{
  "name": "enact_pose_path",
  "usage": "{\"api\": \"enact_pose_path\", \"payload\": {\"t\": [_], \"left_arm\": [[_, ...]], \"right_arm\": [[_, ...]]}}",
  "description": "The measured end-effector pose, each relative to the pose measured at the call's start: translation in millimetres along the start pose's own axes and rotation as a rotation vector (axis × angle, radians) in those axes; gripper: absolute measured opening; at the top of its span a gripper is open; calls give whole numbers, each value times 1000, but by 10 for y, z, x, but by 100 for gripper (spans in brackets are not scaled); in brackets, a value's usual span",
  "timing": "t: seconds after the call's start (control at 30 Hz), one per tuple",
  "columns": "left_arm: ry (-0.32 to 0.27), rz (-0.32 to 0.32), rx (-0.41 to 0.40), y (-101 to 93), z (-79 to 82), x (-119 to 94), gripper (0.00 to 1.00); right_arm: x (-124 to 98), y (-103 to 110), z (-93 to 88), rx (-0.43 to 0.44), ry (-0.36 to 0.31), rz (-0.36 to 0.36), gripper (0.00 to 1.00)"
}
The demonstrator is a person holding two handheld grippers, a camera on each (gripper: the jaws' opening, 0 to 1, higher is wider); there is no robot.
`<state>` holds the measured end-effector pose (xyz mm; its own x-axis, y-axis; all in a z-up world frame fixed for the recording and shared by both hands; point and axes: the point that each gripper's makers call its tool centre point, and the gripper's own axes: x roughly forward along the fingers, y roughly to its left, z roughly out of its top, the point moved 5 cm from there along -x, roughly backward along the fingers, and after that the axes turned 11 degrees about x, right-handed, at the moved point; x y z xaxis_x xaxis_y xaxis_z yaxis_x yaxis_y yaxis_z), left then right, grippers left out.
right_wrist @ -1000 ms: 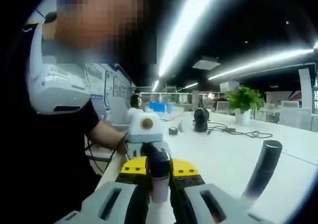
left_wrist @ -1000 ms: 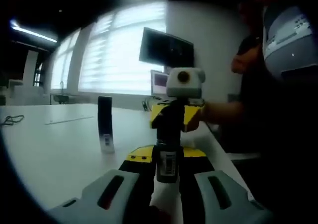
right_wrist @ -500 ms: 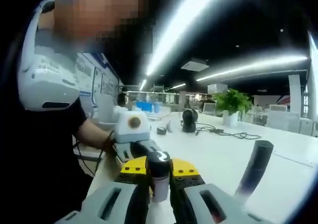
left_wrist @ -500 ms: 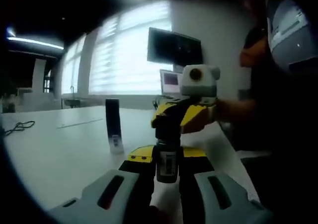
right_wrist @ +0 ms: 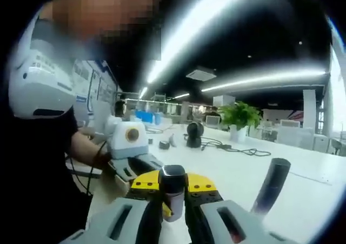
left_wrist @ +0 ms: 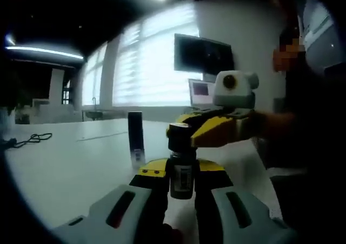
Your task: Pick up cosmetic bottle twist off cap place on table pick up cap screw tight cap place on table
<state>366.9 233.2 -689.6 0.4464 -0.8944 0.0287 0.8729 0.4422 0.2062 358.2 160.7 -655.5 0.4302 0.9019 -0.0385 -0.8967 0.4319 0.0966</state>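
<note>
Separation occurred: right gripper [left_wrist: 181,134], clenched on the cap [right_wrist: 173,175], had drawn slightly off the cosmetic bottle [left_wrist: 182,173]. Left gripper [left_wrist: 181,209] gripped the bottle above the table [left_wrist: 65,168]. Unscrewing judged complete; cap placement follows.

Cap pinched between the right gripper's jaws, above a white table.

The right gripper [right_wrist: 173,203] clamps a dark, glossy-topped cap [right_wrist: 173,185] between its jaws. The left gripper [right_wrist: 131,165] enters from the left — a hand behind it. A second dark bottle [right_wrist: 270,185] stands on the table [right_wrist: 238,171] to the right; farther back sit a potted plant [right_wrist: 238,116], a cable [right_wrist: 238,149] and a dark round device [right_wrist: 193,133].
</note>
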Motion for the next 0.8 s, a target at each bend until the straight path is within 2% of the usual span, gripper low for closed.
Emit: {"api": "enact_pose_path", "payload": {"t": [0.53, 0.8], "left_arm": [[9, 23, -1, 32, -36, 4, 8], [6, 48, 0, 45, -23, -12, 8]], "right_arm": [[14, 42, -46, 15, -60, -234, 9], [53, 83, -35, 4, -84, -382, 8]]}}
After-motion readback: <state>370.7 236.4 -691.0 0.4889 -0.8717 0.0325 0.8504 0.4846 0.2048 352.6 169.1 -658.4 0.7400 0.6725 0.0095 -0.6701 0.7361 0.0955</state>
